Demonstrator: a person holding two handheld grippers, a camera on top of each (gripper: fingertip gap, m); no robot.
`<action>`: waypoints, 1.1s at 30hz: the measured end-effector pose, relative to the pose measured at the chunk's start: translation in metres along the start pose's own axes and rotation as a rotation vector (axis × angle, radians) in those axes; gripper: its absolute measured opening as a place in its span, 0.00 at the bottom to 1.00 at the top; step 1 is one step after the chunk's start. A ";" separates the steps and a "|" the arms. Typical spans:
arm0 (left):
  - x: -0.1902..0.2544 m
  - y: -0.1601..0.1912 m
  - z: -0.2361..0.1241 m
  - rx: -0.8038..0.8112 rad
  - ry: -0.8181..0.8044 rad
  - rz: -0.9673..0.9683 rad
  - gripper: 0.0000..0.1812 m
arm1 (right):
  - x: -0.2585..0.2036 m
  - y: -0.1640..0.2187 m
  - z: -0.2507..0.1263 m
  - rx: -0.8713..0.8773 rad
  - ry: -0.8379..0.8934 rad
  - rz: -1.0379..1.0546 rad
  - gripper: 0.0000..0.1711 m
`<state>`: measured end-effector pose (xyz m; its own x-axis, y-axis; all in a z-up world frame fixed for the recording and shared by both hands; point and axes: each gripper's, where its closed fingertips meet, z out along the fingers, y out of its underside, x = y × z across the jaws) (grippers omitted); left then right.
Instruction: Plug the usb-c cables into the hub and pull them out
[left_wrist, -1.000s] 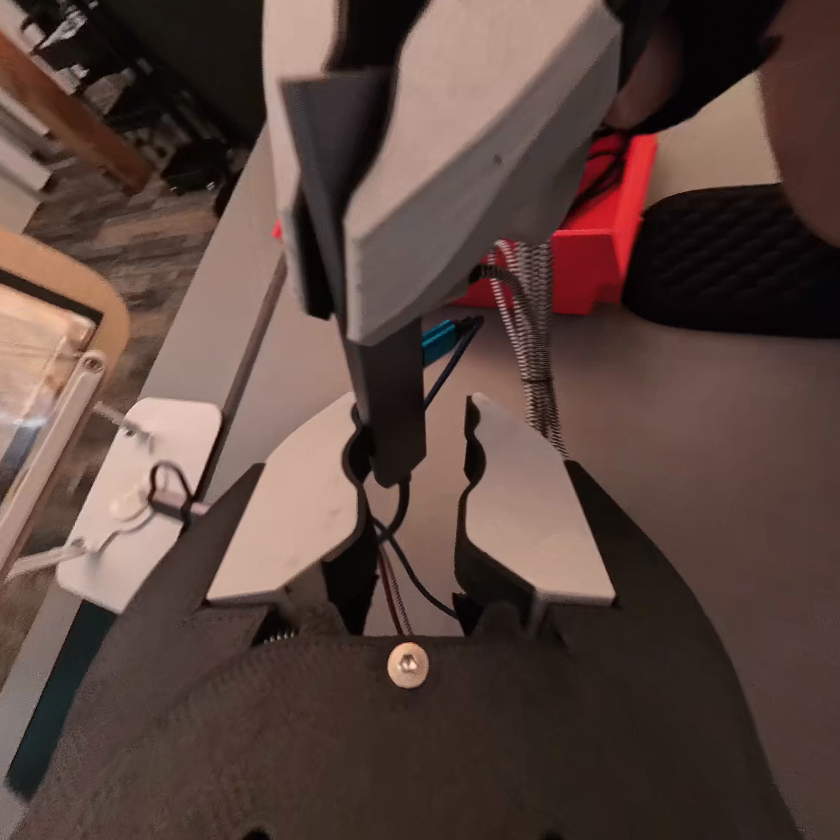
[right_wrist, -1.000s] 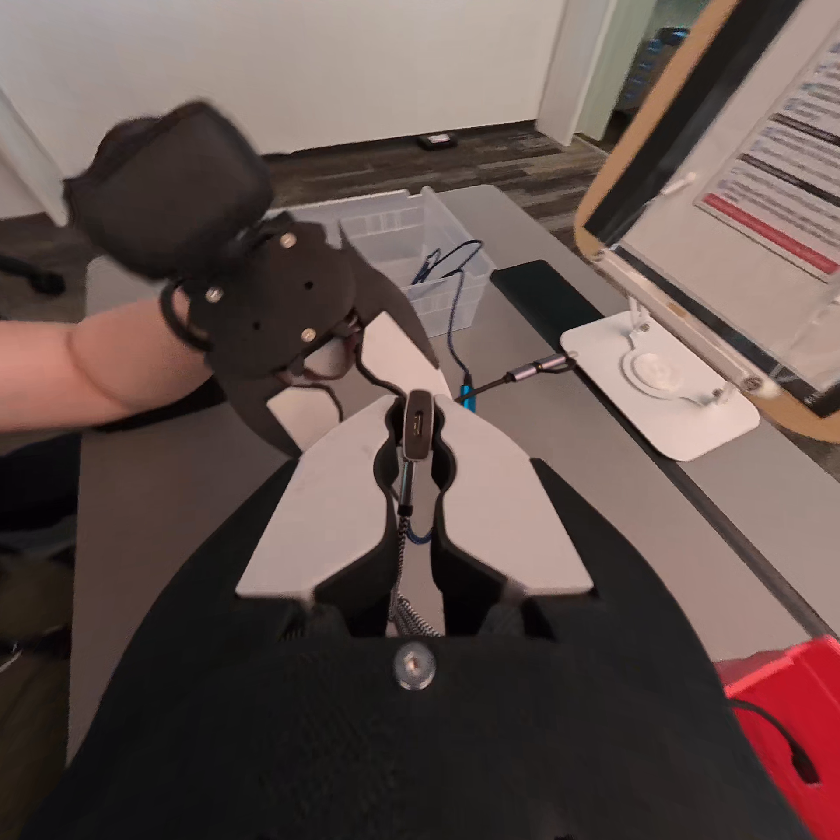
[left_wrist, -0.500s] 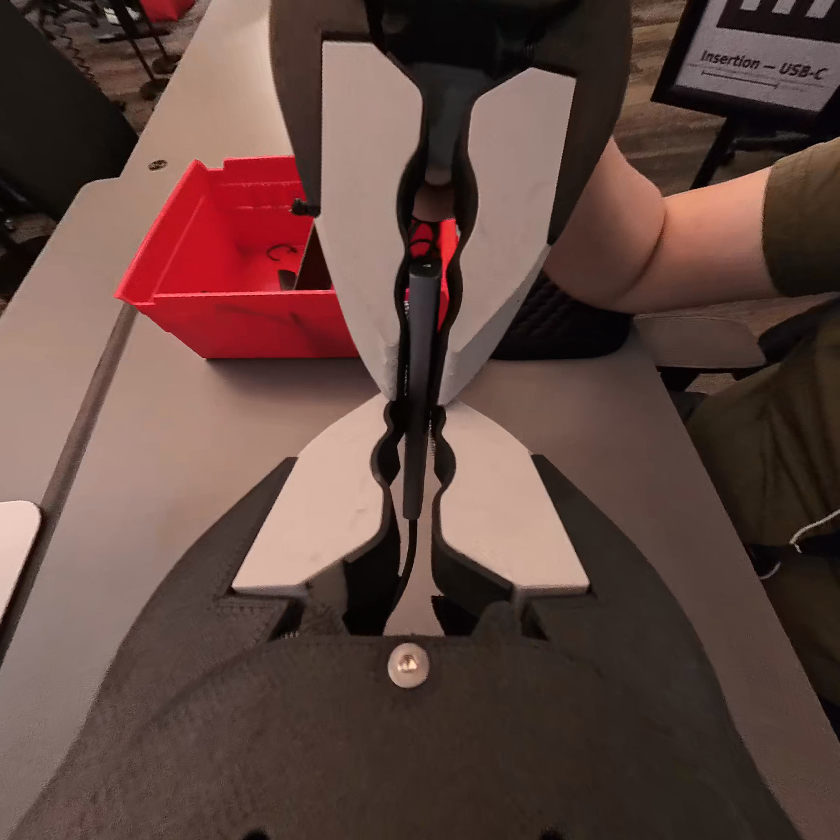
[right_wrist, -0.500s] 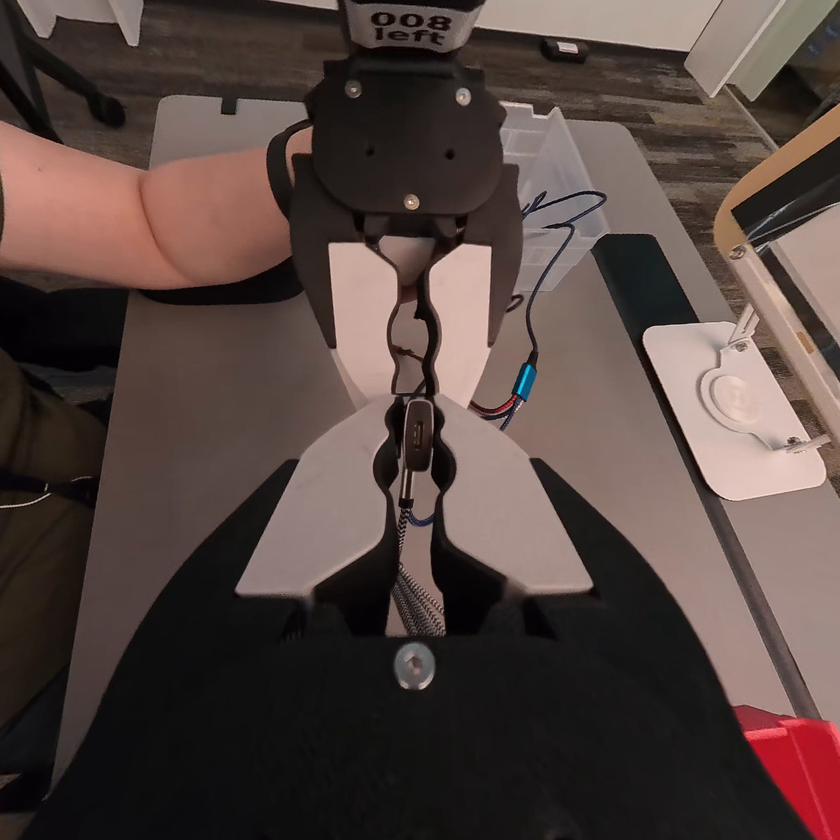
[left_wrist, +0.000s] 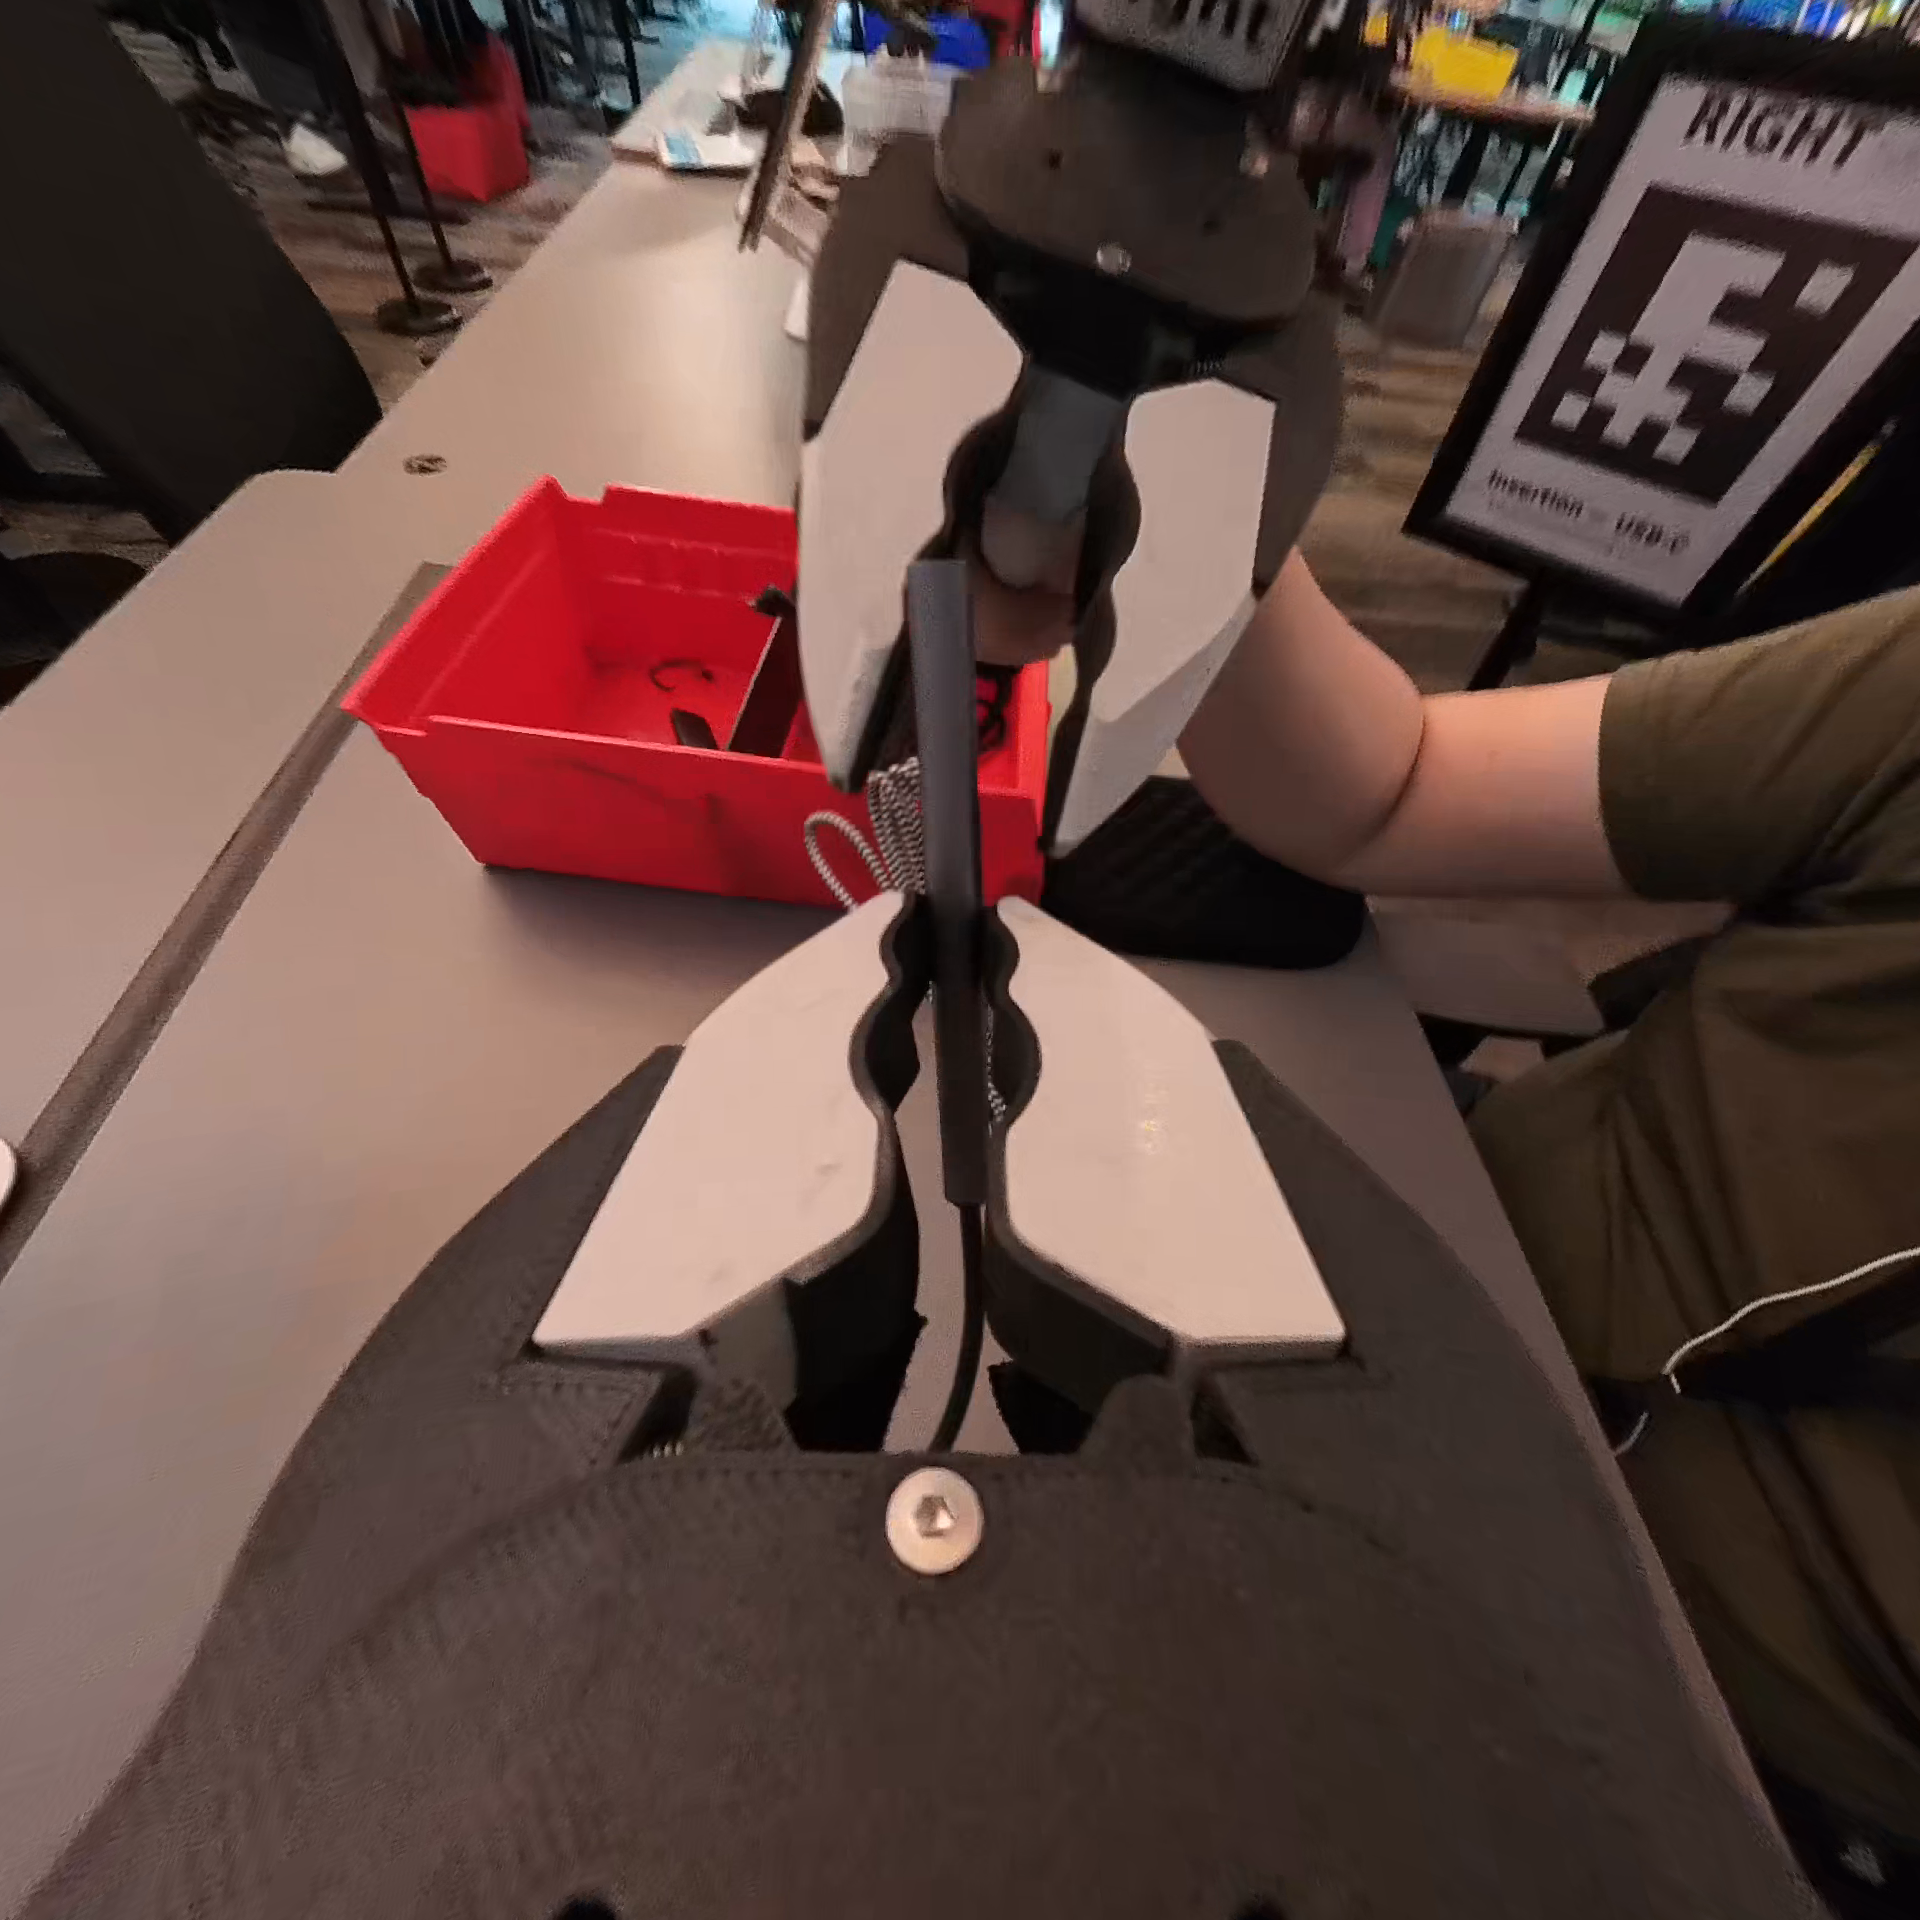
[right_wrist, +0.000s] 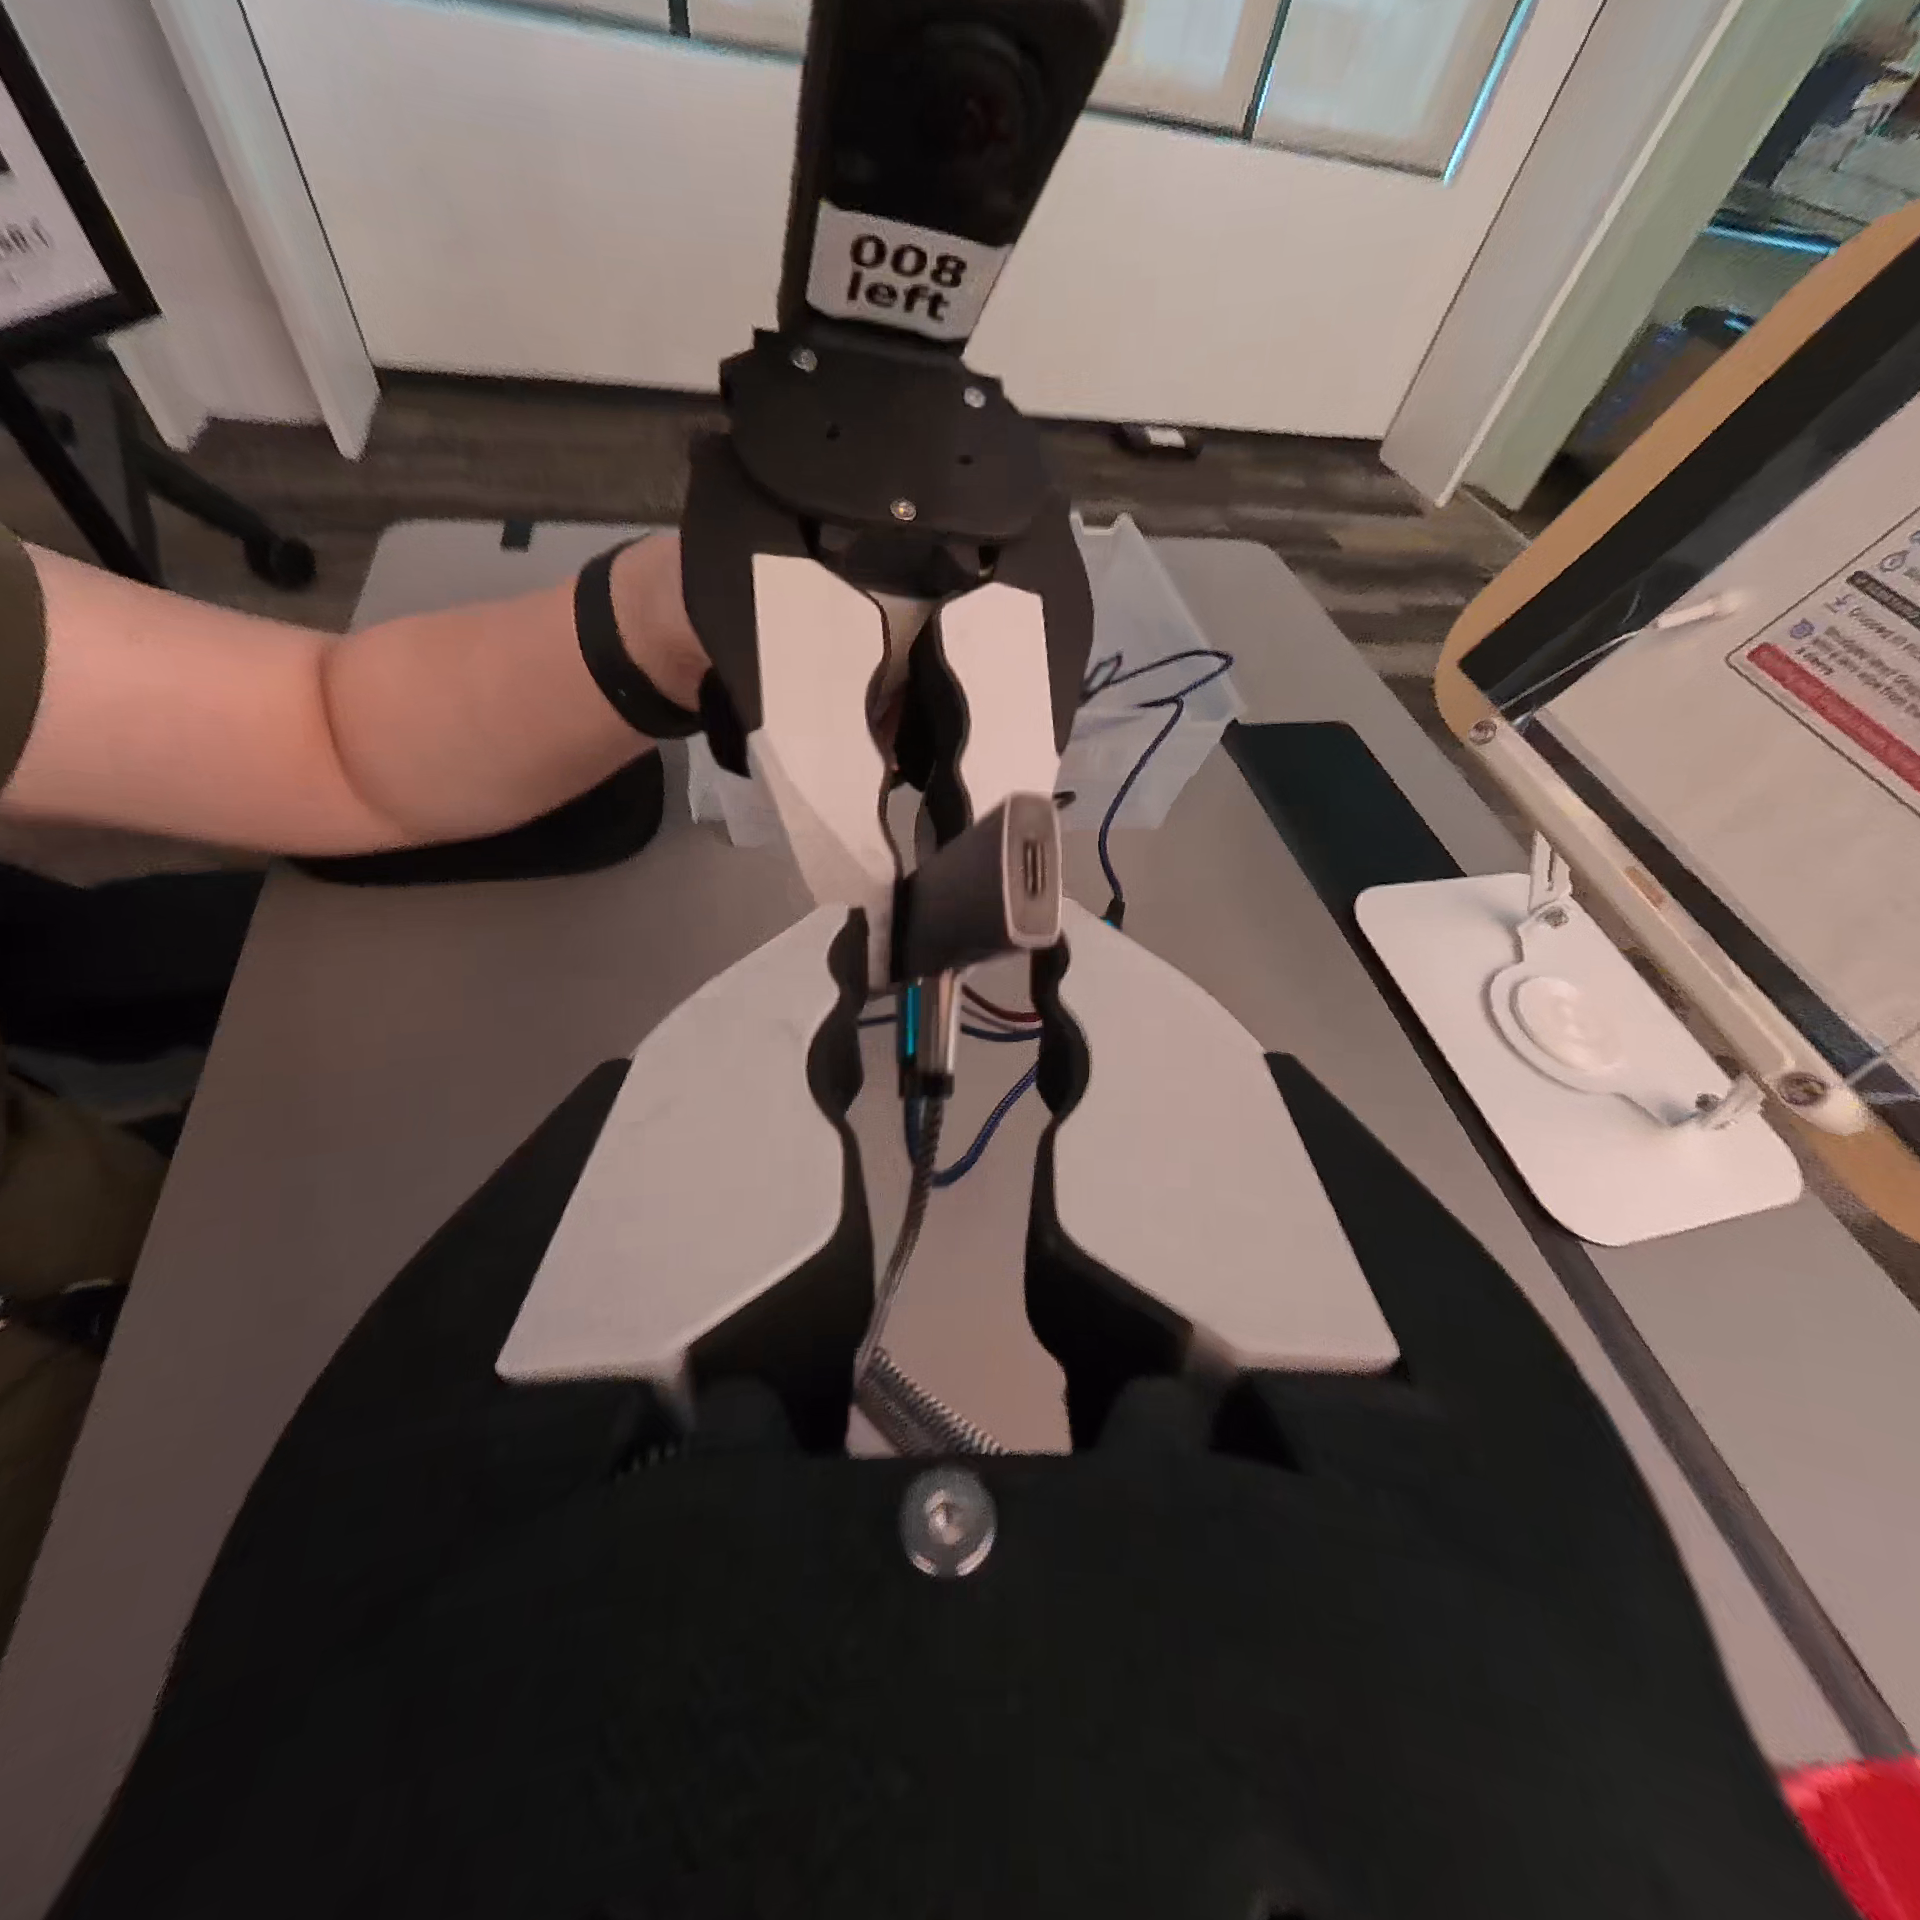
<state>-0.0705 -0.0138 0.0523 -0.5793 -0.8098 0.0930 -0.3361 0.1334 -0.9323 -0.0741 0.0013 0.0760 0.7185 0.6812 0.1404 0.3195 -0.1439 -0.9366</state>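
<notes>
My left gripper is shut on a slim dark grey hub and holds it above the grey table. The hub's metal end face shows in the right wrist view, tilted, at my right gripper's tips. My right gripper is open. A silver connector on a braided cable sits between its fingers and runs up into the hub's underside. A blue connector is beside it; whether it is plugged in I cannot tell. The right gripper faces me, jaws apart around the hub.
A red bin and a black wrist pad lie behind the hub. A clear bin with blue cable, a dark pad, a white stand base and a framed board stand to the right. A person's arms reach in.
My right gripper's fingers have opened around the connector. The hub now sits tilted at its tips. Both grippers have tipped upward, so more of the room shows.
</notes>
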 end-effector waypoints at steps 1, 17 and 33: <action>-0.003 -0.003 -0.005 0.025 -0.007 -0.016 0.05 | 0.002 -0.002 -0.002 0.026 -0.010 0.022 0.18; 0.001 -0.013 -0.025 0.093 0.032 -0.078 0.07 | 0.000 0.002 0.002 0.081 -0.142 0.101 0.04; 0.001 -0.027 -0.039 0.162 0.079 -0.176 0.05 | -0.001 -0.013 0.007 0.247 -0.184 0.153 0.08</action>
<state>-0.0908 0.0043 0.0912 -0.5806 -0.7645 0.2801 -0.3170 -0.1046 -0.9426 -0.0833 0.0080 0.0857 0.6158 0.7866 -0.0465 0.0414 -0.0912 -0.9950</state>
